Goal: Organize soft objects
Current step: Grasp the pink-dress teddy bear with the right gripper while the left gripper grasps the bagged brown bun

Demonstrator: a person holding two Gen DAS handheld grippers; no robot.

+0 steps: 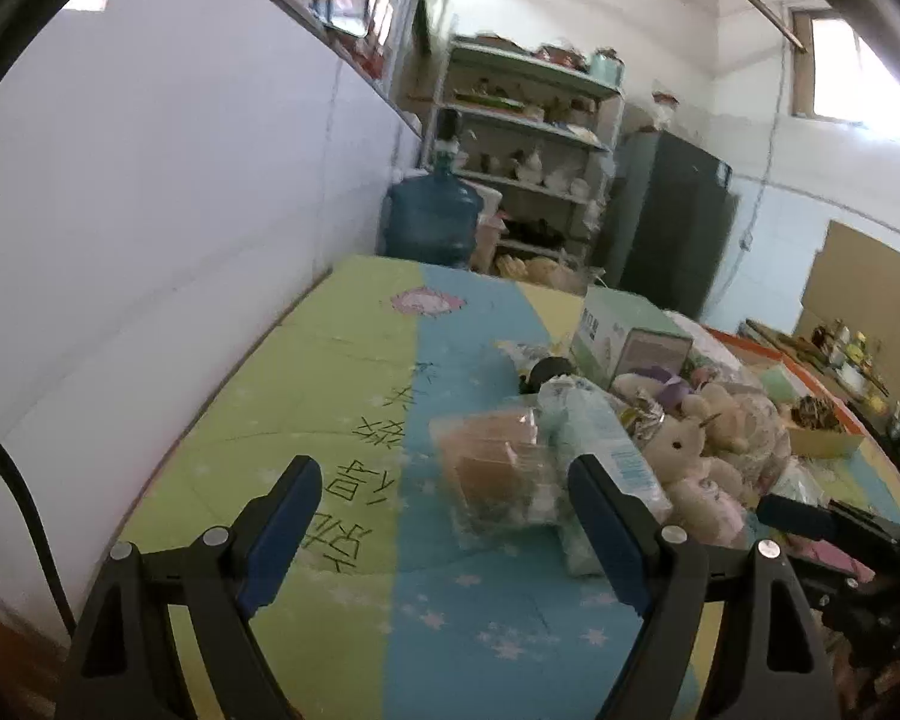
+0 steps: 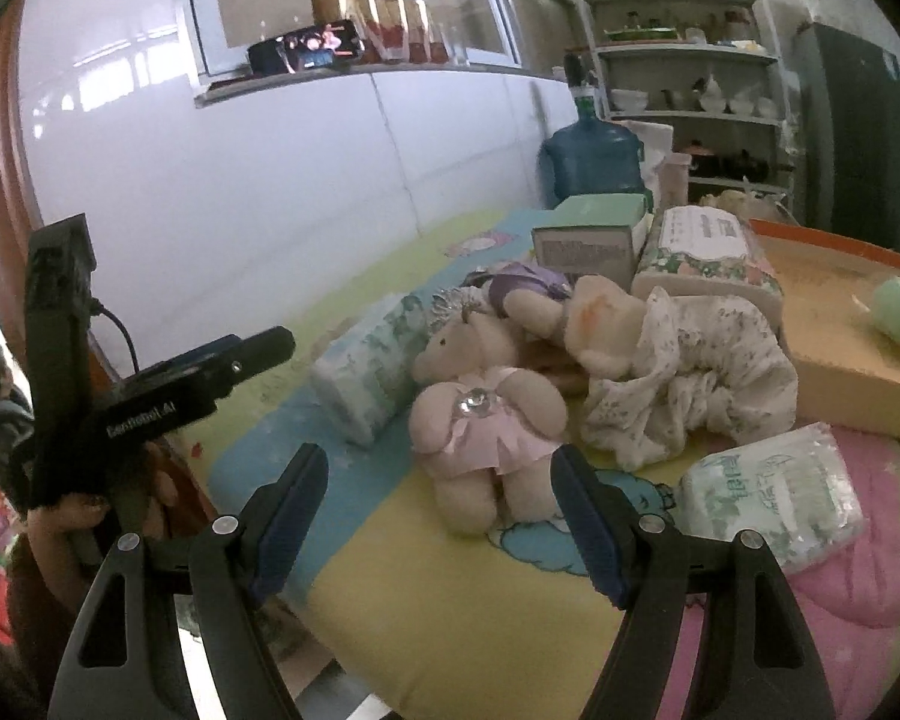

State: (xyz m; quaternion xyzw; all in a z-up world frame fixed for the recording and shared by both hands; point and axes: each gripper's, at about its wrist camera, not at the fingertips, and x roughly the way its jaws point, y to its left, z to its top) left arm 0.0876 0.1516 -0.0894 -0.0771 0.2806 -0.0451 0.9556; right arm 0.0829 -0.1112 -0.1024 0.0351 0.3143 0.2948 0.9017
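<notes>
White walls close in a cluttered storeroom: metal shelving (image 1: 528,120) with crockery, a blue water jug (image 1: 432,213) and a dark fridge (image 1: 672,222) stand at the far end. The working surface is a counter (image 1: 342,372) covered in a pastel cartoon mat with handwritten characters, not legible here.

The left hand-held gripper (image 1: 444,534) hangs jaws apart, empty, above the mat; a clear-wrapped brown item (image 1: 492,468) lies just ahead, between its fingers.

The right hand-held gripper (image 2: 438,531) is also spread and empty. A plush bear in a pink dress (image 2: 486,420) lies just ahead, long axis running away from it, legs nearest. A tissue pack (image 2: 774,498) lies to the right, print unreadable. The other tool's body reads "GenRobot.AI".
</notes>
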